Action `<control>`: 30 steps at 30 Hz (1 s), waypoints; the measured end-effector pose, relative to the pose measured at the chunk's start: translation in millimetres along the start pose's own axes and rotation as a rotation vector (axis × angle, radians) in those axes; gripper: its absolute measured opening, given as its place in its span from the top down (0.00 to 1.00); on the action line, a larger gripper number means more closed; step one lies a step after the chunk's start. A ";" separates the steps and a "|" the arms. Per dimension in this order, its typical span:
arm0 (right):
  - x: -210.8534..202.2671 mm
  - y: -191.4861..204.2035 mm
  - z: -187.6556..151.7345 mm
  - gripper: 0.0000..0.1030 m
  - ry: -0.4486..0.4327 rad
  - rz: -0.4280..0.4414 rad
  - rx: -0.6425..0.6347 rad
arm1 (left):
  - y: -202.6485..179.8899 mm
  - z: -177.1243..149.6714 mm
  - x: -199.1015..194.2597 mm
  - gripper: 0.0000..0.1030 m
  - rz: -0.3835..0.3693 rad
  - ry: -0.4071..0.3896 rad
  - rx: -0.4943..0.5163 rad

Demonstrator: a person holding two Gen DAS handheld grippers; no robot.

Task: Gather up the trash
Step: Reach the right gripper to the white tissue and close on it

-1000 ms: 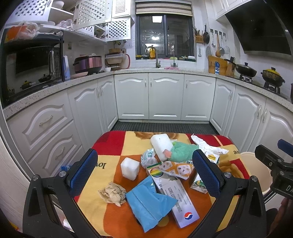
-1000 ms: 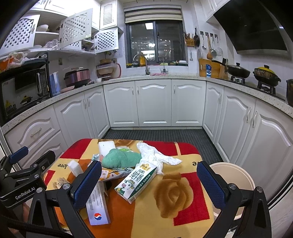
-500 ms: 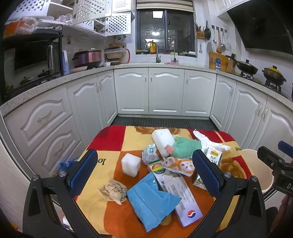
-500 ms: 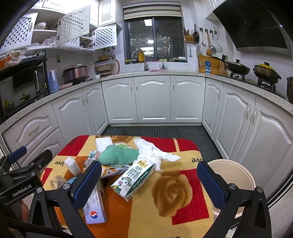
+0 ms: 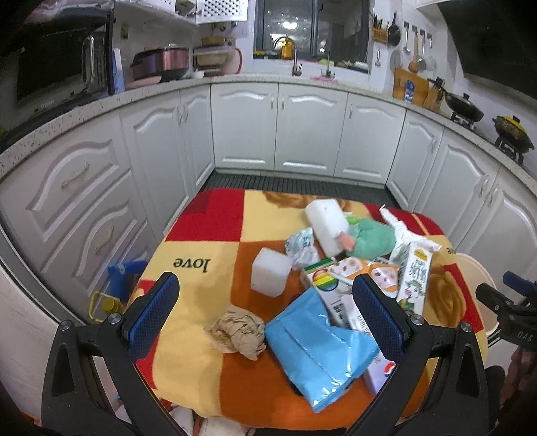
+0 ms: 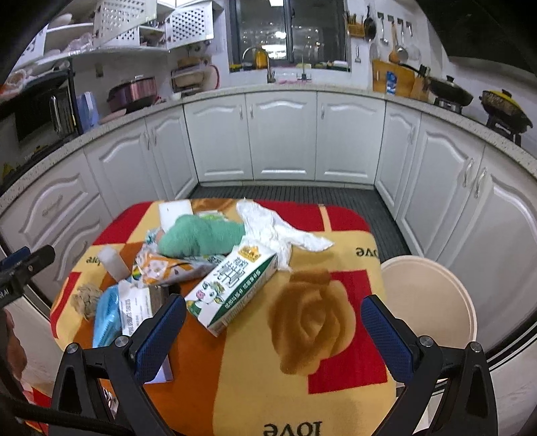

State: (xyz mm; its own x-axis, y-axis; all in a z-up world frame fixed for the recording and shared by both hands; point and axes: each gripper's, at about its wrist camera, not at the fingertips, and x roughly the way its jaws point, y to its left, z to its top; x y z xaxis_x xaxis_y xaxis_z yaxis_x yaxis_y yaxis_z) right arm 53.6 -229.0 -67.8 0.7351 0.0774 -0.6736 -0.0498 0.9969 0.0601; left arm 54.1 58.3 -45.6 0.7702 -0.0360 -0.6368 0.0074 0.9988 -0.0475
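Nothing collected yet: both claws released, the pile untouched.

Nearest my left gripper point(image 5: 265, 313), jaws spread and empty, lie a crumpled brown paper point(image 5: 239, 333) at 6 o'clock and a blue packet point(image 5: 319, 345) at 5. My right gripper point(image 6: 273, 330), also spread and empty, hangs over the blanket-covered table point(image 6: 312, 395), the milk carton point(image 6: 231, 288) at 10 o'clock. Farther off sit a green cloth point(image 6: 198, 239) and white tissue point(image 6: 278, 231). The cream bin point(image 6: 433, 302) at 3 o'clock looks empty; I judge everything remains.

White curved kitchen cabinets point(image 5: 308, 130), dark window point(image 5: 312, 30), dark ribbed floor point(image 6: 285, 194)
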 end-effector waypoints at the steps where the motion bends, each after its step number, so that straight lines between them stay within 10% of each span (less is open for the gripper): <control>1: 3.9 -1.2 0.8 0.00 0.007 0.007 0.000 | -0.4 0.1 2.7 0.00 -0.002 0.008 0.003; 17: 95.1 -45.5 67.5 0.19 0.125 0.140 0.048 | -4.7 40.8 91.1 0.06 -0.076 0.166 0.050; 21: 125.8 -55.0 83.7 0.35 0.185 0.151 0.048 | -12.2 56.4 125.5 0.22 -0.073 0.223 0.100; 30: 189.3 -51.7 94.7 0.36 0.337 0.222 0.046 | -40.6 60.8 177.4 0.24 -0.077 0.354 0.300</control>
State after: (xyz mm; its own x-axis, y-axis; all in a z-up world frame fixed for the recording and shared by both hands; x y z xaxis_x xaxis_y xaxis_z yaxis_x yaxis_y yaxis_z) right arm 259.4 -267.0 -128.7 0.4471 0.2971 -0.8437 -0.1459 0.9548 0.2589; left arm 229.2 13.3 -109.8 0.4955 -0.0673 -0.8660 0.2801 0.9561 0.0859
